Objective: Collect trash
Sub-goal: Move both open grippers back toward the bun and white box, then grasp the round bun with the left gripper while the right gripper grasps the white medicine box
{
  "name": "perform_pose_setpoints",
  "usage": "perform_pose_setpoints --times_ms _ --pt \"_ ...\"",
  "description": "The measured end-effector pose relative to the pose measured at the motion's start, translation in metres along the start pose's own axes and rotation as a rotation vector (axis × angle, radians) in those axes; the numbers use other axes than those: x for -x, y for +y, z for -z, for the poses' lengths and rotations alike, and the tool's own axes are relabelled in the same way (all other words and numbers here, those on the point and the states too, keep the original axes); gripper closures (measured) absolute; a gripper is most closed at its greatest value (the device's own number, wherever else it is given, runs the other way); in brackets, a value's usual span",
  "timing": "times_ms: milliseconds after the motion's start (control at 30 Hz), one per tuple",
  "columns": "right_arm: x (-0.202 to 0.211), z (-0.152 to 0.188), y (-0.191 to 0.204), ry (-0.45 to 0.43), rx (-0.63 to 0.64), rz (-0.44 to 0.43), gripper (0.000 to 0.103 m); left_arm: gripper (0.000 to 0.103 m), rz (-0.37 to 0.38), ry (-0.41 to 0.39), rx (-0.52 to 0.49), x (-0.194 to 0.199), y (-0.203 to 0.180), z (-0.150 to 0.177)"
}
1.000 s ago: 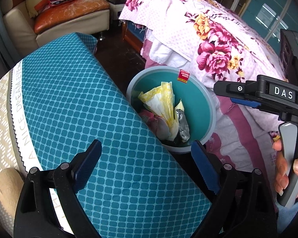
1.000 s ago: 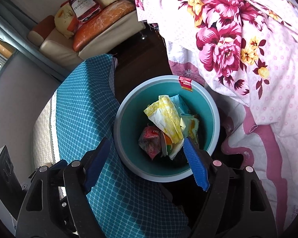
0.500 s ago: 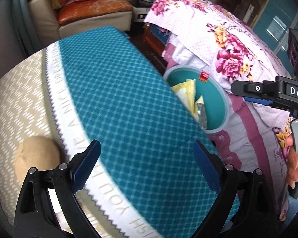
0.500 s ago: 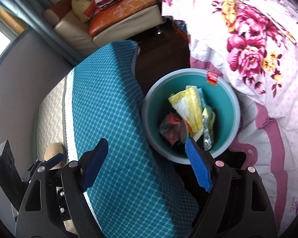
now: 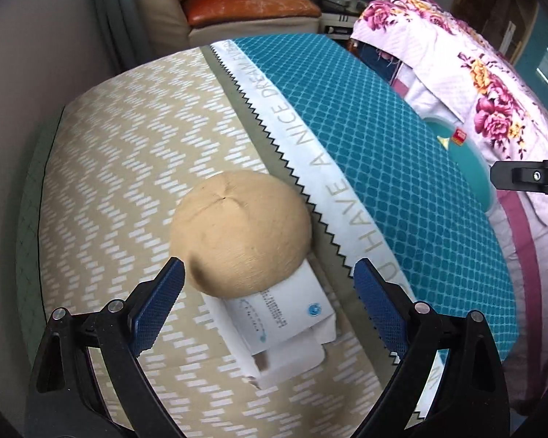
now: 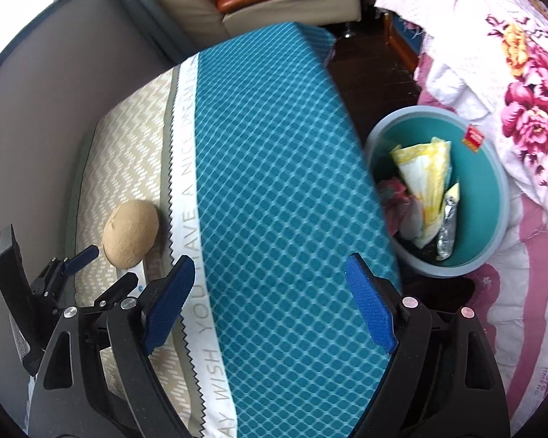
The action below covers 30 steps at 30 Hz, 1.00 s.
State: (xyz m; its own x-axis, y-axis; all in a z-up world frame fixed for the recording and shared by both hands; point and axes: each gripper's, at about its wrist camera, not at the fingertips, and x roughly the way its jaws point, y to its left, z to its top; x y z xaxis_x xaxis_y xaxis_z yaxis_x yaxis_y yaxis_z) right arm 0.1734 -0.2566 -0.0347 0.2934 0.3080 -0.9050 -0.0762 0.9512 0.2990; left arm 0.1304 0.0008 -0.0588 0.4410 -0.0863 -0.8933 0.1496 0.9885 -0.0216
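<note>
We see bare beige zigzag cloth on the tabletop left of the tan rounded plush lump, which rests on a white paper box. The broad teal checked cloth lies bare. The teal plastic bin sits wedged between tabletop edge and pink floral bedspread.

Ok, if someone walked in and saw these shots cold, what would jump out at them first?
Probably the tan round cushion sitting partly on a white paper packet on the beige zigzag cloth, right ahead of the open left tool. Next, the teal bin beside the blue-checked surface, holding yellow and silver wrappers, with the floral bedspread behind it.
</note>
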Motion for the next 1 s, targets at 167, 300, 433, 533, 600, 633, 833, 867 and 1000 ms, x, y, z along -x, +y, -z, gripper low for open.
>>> perform_pose_setpoints --times_ms 167,300,433,533,600,633,833,867,1000 --pt "-0.019 -0.001 0.019 0.039 0.018 -0.012 0.022 0.009 -0.023 0.012 -0.025 -0.015 0.005 -0.002" --pt "-0.03 -0.003 0.025 0.057 0.027 -0.013 0.022 0.007 -0.093 0.004 -0.086 -0.029 -0.003 -0.008" --pt "-0.04 -0.007 0.026 0.076 0.023 -0.013 0.022 0.009 -0.071 -0.034 -0.096 -0.032 0.0 -0.01" --pt "-0.047 -0.011 0.028 0.087 0.024 -0.016 0.022 0.015 -0.007 -0.055 -0.051 -0.025 0.012 -0.015" --pt "-0.051 -0.012 0.031 0.095 0.022 -0.022 0.022 0.016 -0.005 -0.074 -0.023 -0.02 0.024 -0.02" --pt "-0.053 -0.013 0.033 0.101 0.021 -0.029 0.022 0.018 -0.006 -0.085 -0.007 -0.017 0.029 -0.024" --pt "-0.061 -0.016 0.052 0.116 0.051 -0.029 0.022 0.028 0.073 -0.147 0.106 0.006 0.069 -0.042" --pt "-0.062 -0.016 0.056 0.116 0.058 -0.027 0.022 0.028 0.073 -0.157 0.115 0.008 0.073 -0.043" --pt "-0.065 -0.018 0.067 0.11 0.07 -0.021 0.022 0.028 0.076 -0.195 0.133 0.013 0.087 -0.056"
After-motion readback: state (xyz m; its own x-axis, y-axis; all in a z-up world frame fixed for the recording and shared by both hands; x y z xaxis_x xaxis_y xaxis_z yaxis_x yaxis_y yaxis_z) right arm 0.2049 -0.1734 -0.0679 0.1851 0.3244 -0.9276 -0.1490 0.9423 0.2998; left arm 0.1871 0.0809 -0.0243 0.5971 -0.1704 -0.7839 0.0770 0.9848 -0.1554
